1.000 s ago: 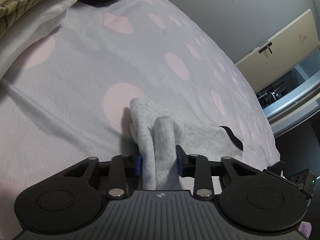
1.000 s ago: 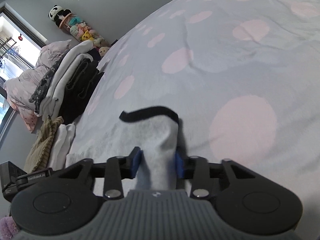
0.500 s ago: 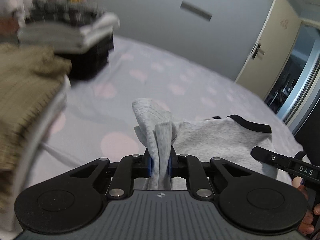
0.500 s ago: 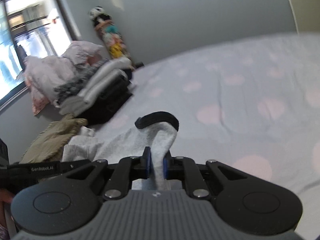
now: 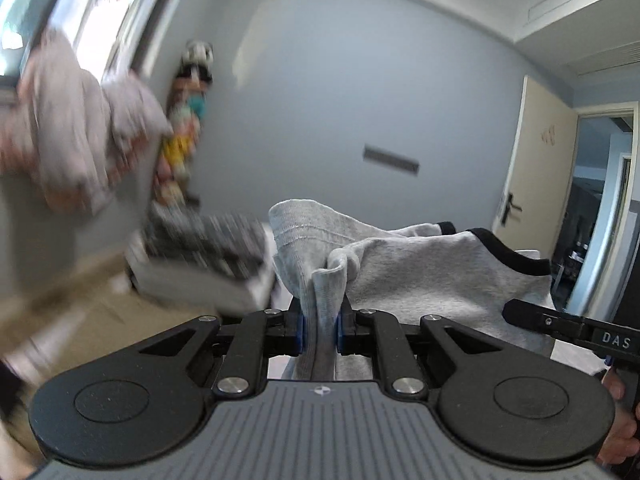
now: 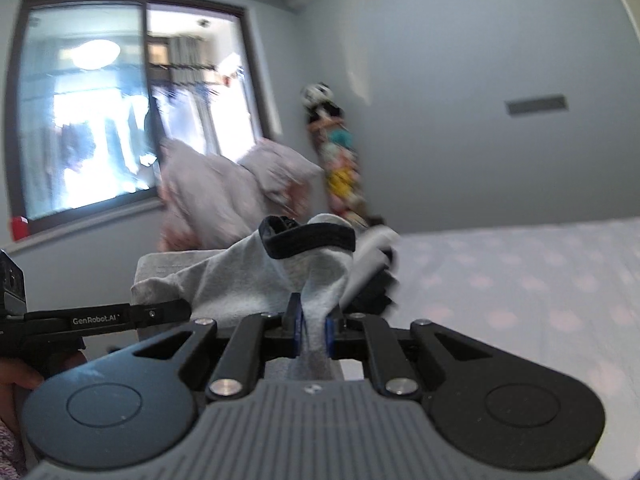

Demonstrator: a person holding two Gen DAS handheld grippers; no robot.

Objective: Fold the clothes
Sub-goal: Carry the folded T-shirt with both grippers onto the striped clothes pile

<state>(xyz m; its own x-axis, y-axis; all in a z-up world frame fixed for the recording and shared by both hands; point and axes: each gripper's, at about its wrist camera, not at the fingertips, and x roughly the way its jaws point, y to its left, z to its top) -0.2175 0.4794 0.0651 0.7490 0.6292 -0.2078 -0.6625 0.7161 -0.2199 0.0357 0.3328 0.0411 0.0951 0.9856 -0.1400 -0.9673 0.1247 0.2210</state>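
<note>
The grey garment (image 5: 432,276) with black trim is now up in the air, stretched between the two grippers. A second ago it lay bunched on the spotted bedspread (image 6: 520,276), and both cameras looked down at the bed. Now they look across the room at the grey wall and the window (image 6: 120,120), so both hands have risen and levelled out. I judge this to be the lift that shakes the garment out flat before any fold is laid, so the folding itself is barely begun.

The left gripper (image 5: 320,328) has its jaws drawn in narrow, clamped on a ribbed edge of the garment, perhaps a cuff or hem. The right gripper (image 6: 310,334) is pinched just as tight on fabric just below the black-edged opening (image 6: 308,238). The cloth sags in a loose span between them.

Beyond the garment, a stack of folded clothes (image 5: 208,260) sits to its left, blurred by motion. A pile of pale bedding (image 6: 232,192) lies further back under the window, and a column of plush toys (image 6: 336,160) stands against the wall behind it.
</note>
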